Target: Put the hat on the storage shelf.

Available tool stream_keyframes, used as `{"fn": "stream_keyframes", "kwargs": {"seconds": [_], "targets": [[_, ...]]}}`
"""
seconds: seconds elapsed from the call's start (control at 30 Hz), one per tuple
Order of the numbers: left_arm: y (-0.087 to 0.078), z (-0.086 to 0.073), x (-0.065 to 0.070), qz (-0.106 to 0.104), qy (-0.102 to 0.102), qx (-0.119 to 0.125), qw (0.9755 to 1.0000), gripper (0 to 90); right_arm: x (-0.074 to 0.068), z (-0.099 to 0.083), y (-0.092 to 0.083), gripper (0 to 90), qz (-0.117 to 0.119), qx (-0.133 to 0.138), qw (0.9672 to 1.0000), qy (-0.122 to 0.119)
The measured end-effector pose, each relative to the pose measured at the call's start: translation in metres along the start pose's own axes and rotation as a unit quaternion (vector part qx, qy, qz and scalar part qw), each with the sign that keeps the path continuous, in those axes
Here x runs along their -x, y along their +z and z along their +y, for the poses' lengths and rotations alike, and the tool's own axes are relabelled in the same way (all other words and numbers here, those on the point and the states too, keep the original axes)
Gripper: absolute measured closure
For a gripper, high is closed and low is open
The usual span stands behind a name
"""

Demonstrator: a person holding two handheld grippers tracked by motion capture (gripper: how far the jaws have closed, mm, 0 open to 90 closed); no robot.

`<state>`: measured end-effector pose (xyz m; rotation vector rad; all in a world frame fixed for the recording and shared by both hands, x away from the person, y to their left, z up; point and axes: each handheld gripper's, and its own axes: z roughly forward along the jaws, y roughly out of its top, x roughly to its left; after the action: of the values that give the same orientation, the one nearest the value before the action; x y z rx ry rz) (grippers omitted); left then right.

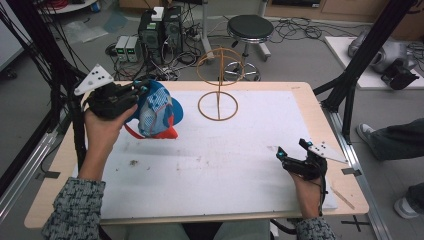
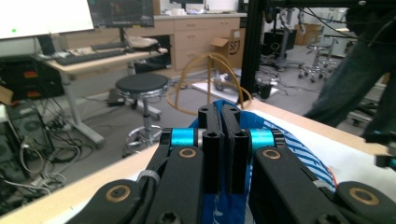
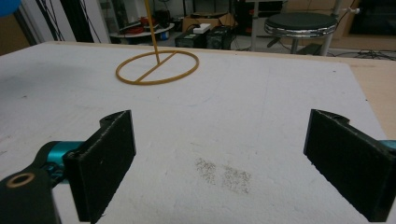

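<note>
Left tool, at the upper left of the high view, has its jaws pressed together on the edge of a blue cap with white and red patches, held above the worktop; the left gripper view shows blue cloth pinched between the jaws. Right tool, at the lower right, hovers low over the white sheet with jaws spread wide and nothing between them. At upper centre a yellow wire stand rests on the sheet, its ring base flat.
</note>
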<state>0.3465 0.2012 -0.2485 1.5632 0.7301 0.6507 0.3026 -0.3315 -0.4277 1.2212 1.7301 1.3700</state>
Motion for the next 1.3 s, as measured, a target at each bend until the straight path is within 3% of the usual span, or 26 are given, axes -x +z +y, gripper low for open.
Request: {"fn": "stream_keyframes", "kwargs": {"seconds": [0.27,0.67,0.77,0.87,1.03,1.1,1.3], "targets": [[0.024,0.030,-0.008,0.016,0.006,0.015,0.9997,87.6,0.001,0.000,0.001,8.1,0.001,-0.001,1.0000,-0.002],[0.046,0.065,-0.018,0.023,0.005,0.042,0.9989,87.6,0.002,-0.001,0.002,8.1,0.004,-0.005,1.0000,0.001],[0.052,0.076,-0.017,0.026,0.015,0.045,0.9986,87.6,0.002,-0.001,0.002,8.1,0.004,-0.006,1.0000,0.000],[0.061,0.092,-0.015,0.021,0.025,0.053,0.9981,87.6,0.002,-0.001,0.002,8.1,0.004,-0.004,1.0000,-0.002],[0.072,0.108,-0.013,0.005,0.021,0.062,0.9978,87.6,0.002,-0.001,0.001,8.1,0.005,-0.005,1.0000,-0.002],[0.078,0.115,-0.010,0.003,0.031,0.061,0.9976,87.6,0.002,-0.002,0.000,8.1,0.004,-0.004,1.0000,-0.005],[0.097,0.129,-0.004,-0.017,0.033,0.071,0.9968,87.6,0.004,-0.005,-0.007,8.1,0.006,-0.007,1.0000,0.002]]}}
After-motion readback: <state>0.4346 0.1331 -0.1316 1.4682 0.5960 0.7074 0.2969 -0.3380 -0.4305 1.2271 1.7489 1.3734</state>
